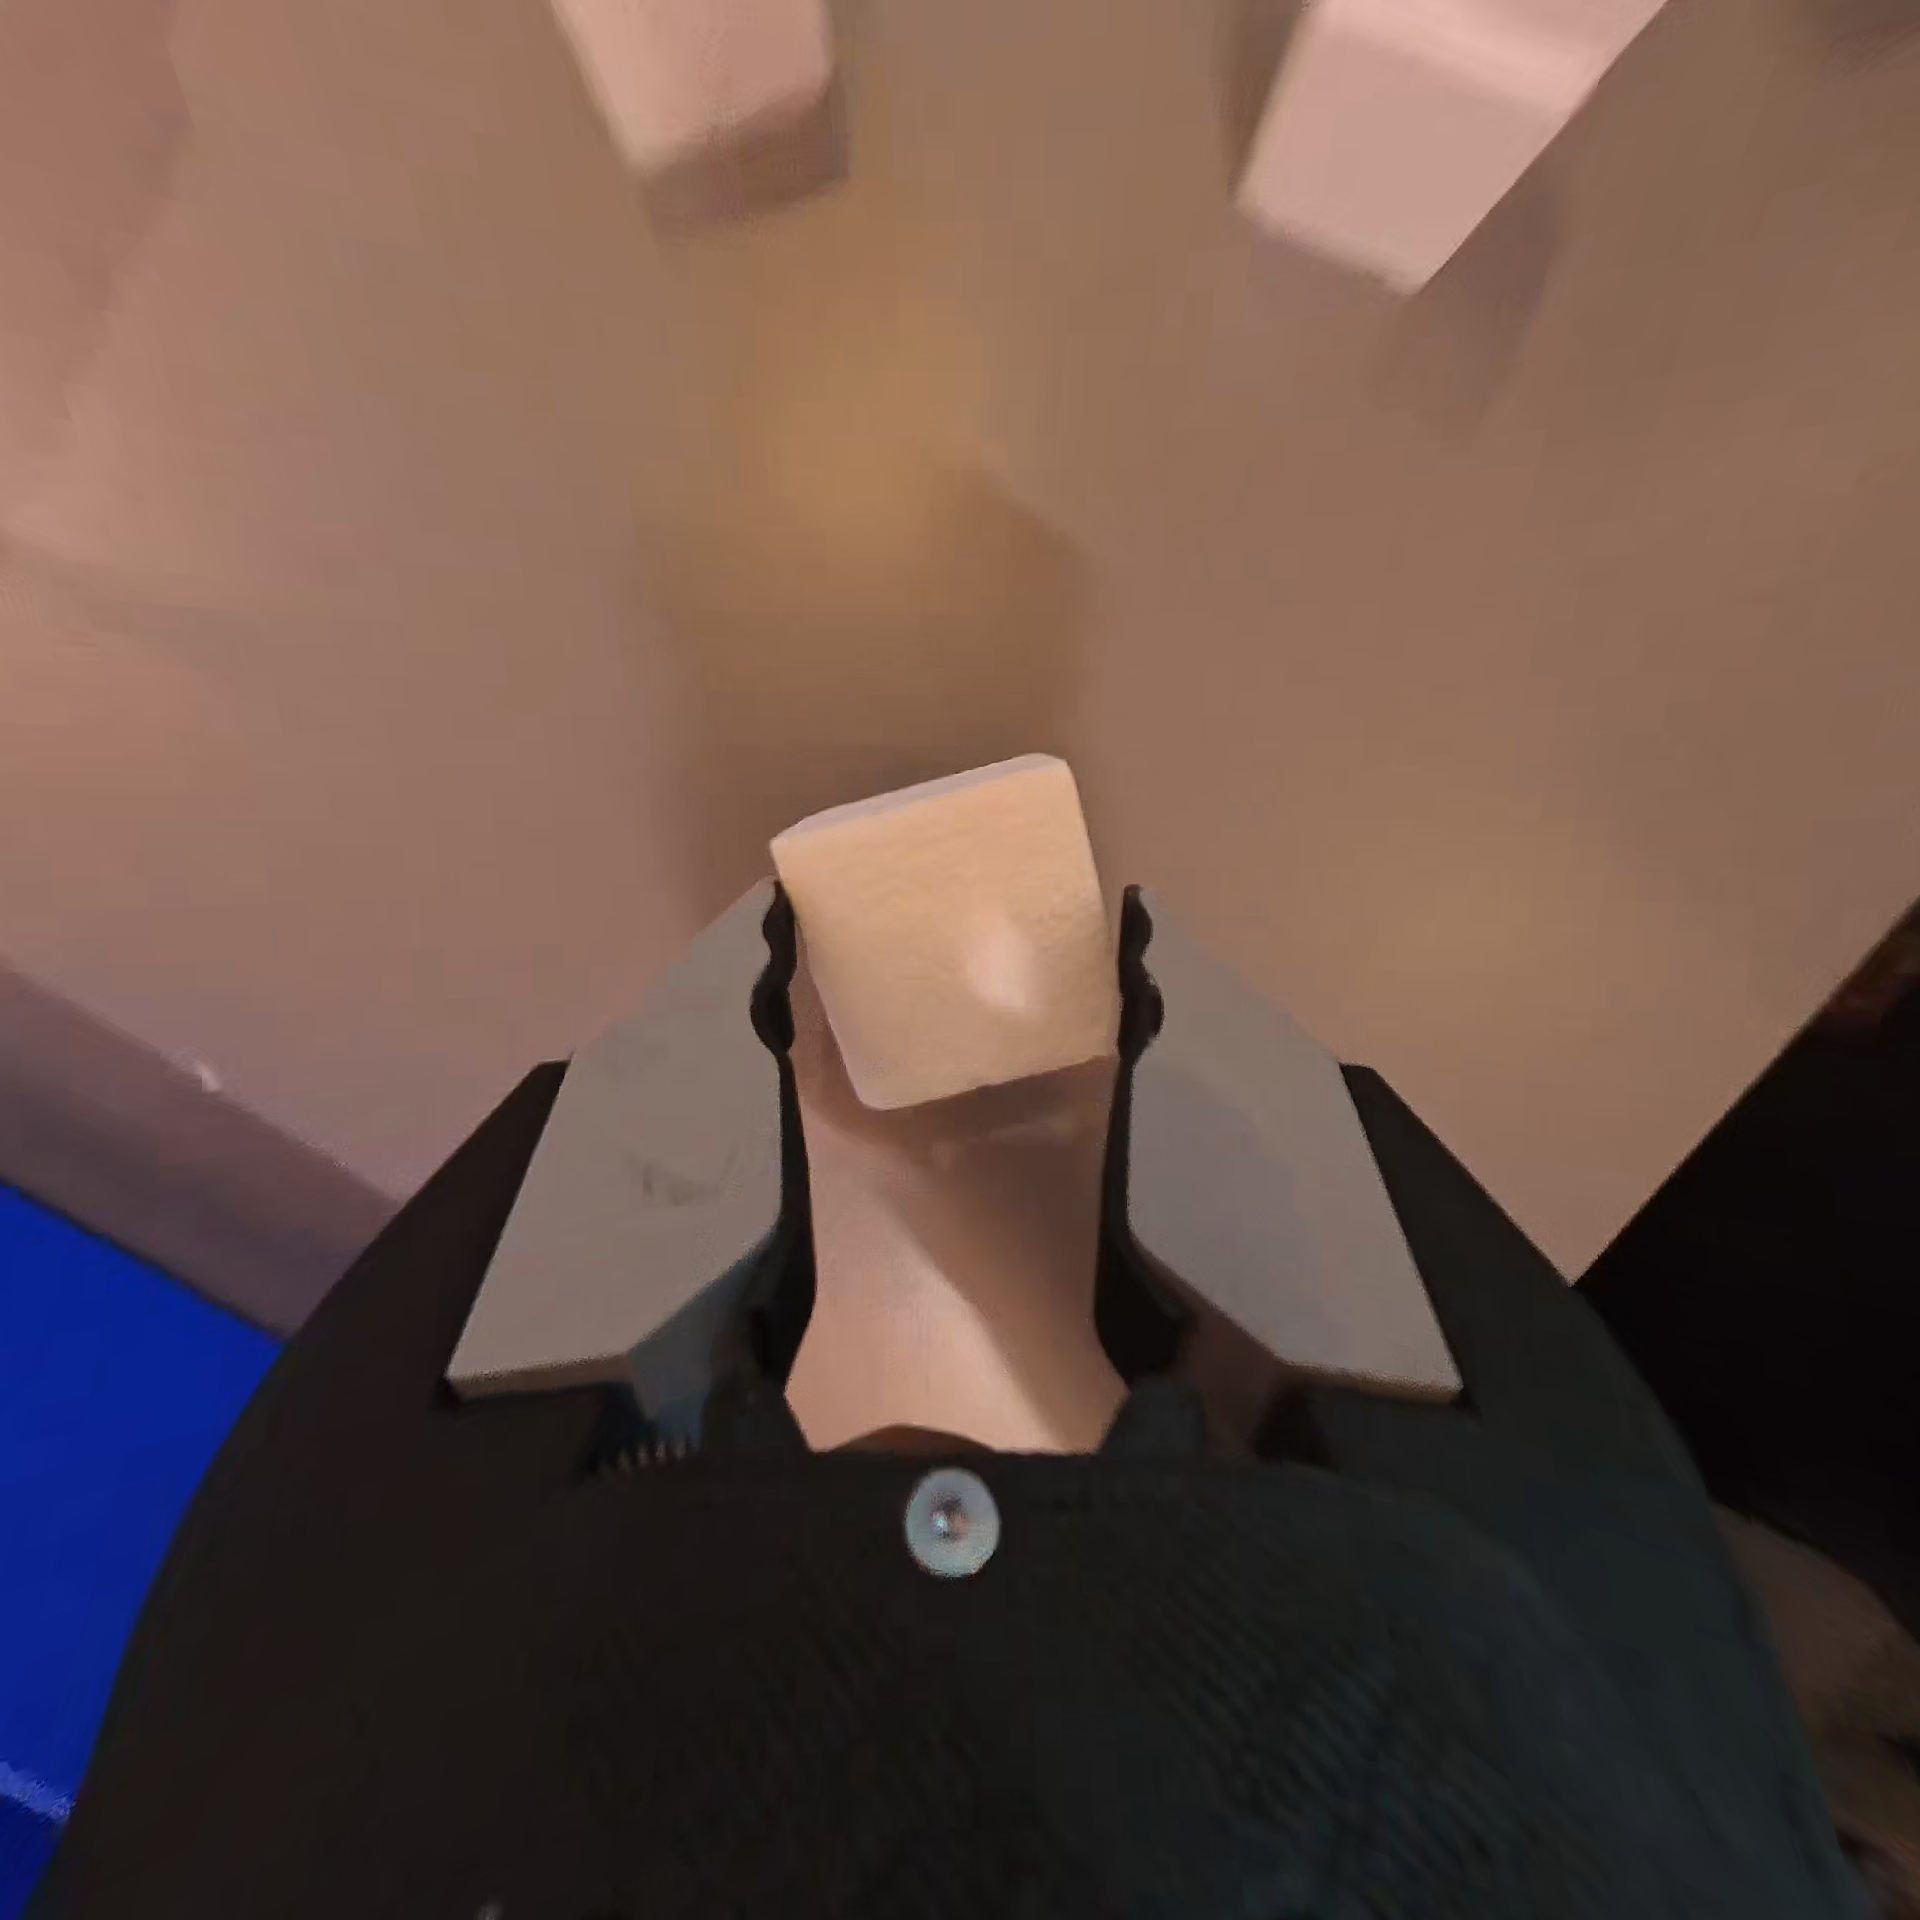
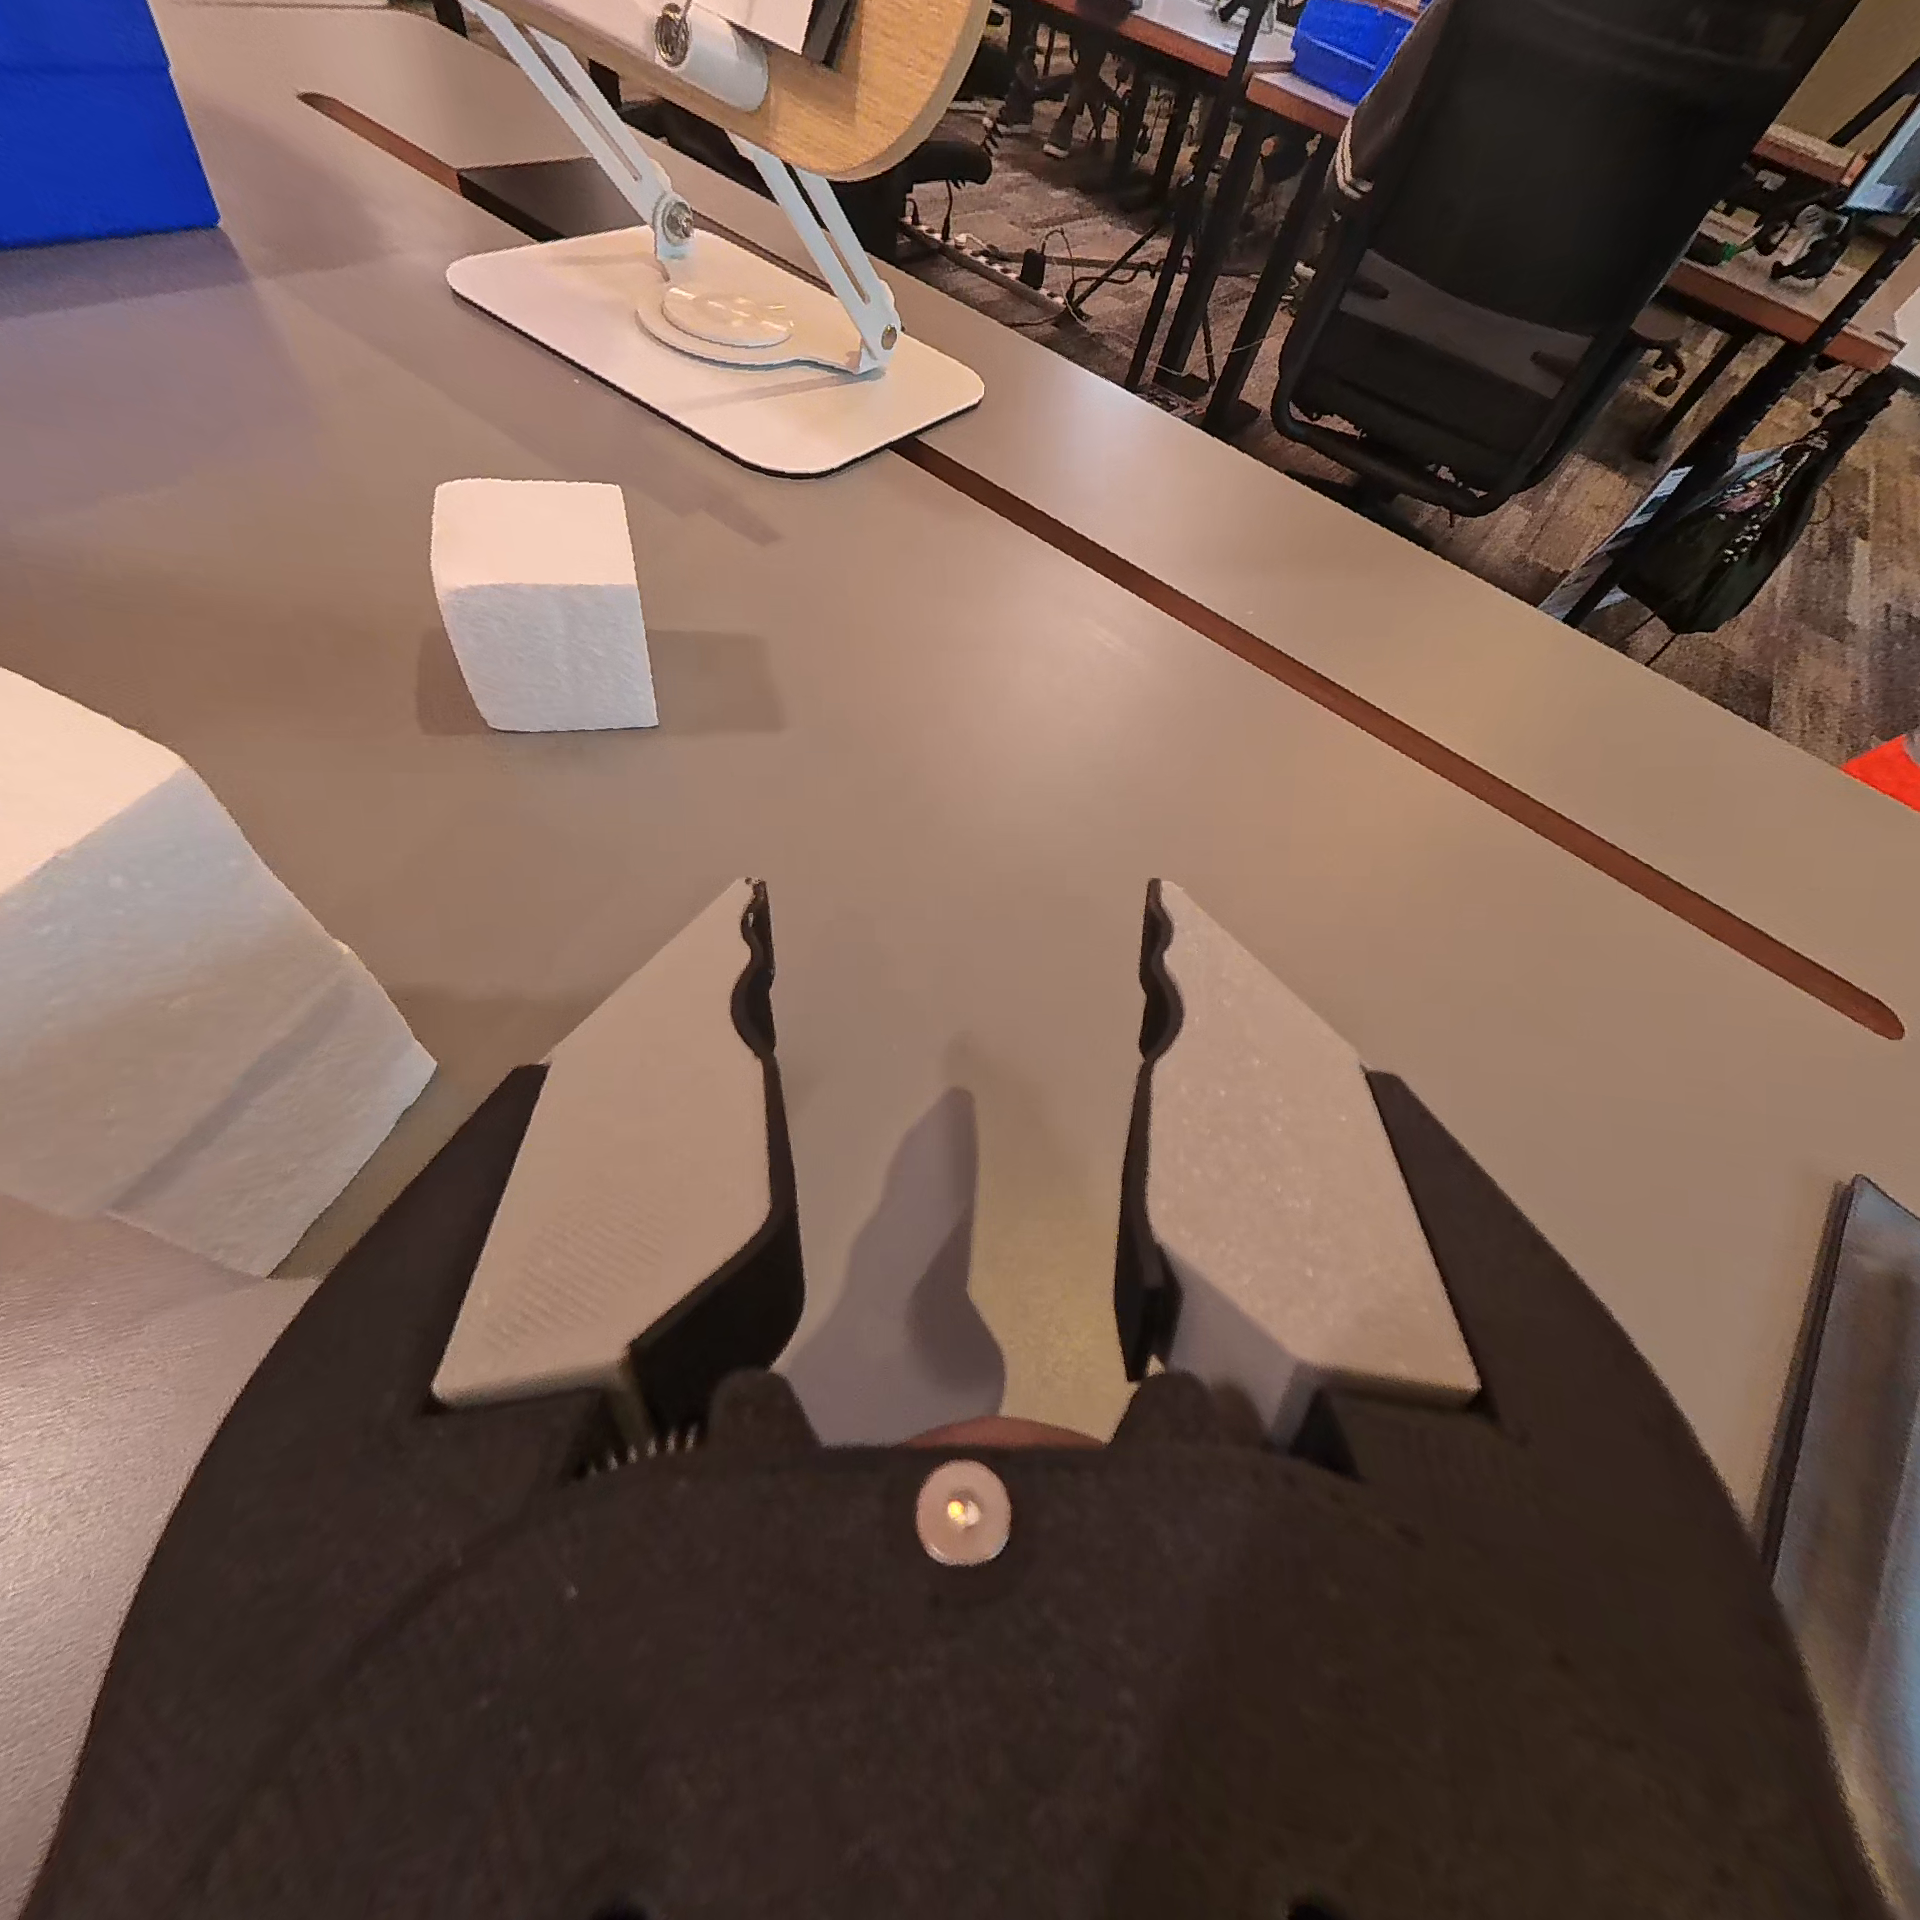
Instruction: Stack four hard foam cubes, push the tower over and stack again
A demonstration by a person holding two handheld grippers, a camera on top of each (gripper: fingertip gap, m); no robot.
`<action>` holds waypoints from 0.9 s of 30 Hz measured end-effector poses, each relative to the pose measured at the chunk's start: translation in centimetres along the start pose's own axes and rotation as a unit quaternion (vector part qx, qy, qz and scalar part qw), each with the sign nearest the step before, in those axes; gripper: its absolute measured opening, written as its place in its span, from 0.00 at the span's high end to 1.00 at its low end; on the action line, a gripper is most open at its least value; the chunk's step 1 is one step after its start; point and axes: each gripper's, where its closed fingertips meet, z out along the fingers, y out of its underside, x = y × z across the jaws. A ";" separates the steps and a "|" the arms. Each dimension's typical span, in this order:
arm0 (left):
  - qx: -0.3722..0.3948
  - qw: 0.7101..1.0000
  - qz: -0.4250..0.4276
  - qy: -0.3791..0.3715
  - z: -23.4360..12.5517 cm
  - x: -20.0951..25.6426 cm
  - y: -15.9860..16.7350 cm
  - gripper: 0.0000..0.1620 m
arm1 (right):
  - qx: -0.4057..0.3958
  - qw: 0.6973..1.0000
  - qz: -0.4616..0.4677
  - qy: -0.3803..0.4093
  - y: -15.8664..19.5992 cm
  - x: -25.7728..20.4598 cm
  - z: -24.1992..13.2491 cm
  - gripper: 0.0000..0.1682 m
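Left gripper (image 1: 951, 940): fingers closed on a foam cube (image 1: 940, 935), lifted above the bench (image 1: 1351, 675).
Right gripper (image 2: 956, 966): fingers spread wide, empty, over bare bench.

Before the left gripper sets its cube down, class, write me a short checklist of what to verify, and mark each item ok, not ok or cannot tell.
1. Cube held: the left gripper has the foam cube between both fingers. Ok.
2. Grip square: the cube sits twisted between the fingers, not lined up with them. Not ok.
3. Target cube found: two more foam cubes lie ahead on the table, motion-blurred; which is the base, cannot tell.
4. Right gripper clear: open and empty over bare table. Ok.
5. Fourth cube located: a loose white foam cube stands alone before the tablet stand. Ok.
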 end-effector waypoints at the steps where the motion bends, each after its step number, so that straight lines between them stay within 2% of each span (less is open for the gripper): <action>1: 0.014 1.000 0.025 0.004 -0.3 0.7 -2.0 0.62 | 0.000 1.000 0.000 0.000 0.0 0.0 0.0 0.59; 7: 0.051 0.983 0.174 0.022 -1.7 5.9 -13.0 0.62 | 0.000 1.000 0.005 0.002 0.1 0.4 -0.1 0.59; 11: 0.019 0.974 0.227 0.022 -0.5 8.1 -16.8 0.62 | 0.001 1.000 0.009 0.002 0.1 0.6 -0.1 0.59; 16: -0.009 0.970 0.241 0.036 0.7 9.6 -18.4 0.62 | 0.009 1.000 0.013 0.001 -0.3 0.7 -0.4 0.59; 27: -0.038 0.956 0.290 0.041 0.6 10.4 -18.3 0.62 | 0.009 1.000 0.006 -0.003 -0.5 0.4 -0.4 0.59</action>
